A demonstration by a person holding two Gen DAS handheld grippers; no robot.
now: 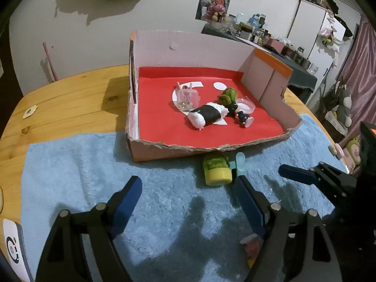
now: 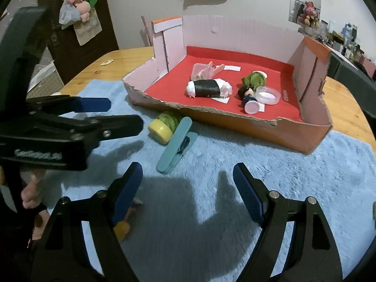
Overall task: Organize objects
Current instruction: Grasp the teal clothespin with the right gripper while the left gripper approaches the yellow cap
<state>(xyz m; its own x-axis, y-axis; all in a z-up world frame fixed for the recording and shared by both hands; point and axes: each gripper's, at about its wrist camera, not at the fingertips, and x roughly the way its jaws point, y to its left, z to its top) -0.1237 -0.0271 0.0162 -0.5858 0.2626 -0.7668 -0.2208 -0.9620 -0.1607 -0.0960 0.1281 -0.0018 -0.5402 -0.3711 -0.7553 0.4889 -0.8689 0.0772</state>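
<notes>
Both of my claws hang wide apart over the fluffy light-blue towel, and neither holds or touches anything. Between the blue pads of my left claw lies only bare towel; the same goes for my right claw.

Ahead of both claws, at the towel's far edge, sits the big cardboard tray with a torn front wall and red paper floor, on the wooden tabletop. Inside it, well beyond my fingers, lie a white plush rice roll wrapped in a black band, a clear square plastic cup behind it, a green fuzzy toy, a shallow clear round dish and a small dark-haired figurine on a white round base.

Outside the tray, just before its torn front wall, rests a green fuzzy toy with a yellow round cap, up ahead and to the right of my left claw. Touching it is a long teal plastic clip, lying tilted on the towel, ahead and left of my right claw.

Close under my right claw's left finger sits a small yellow and pink piece, mostly hidden; I cannot tell what it is.
</notes>
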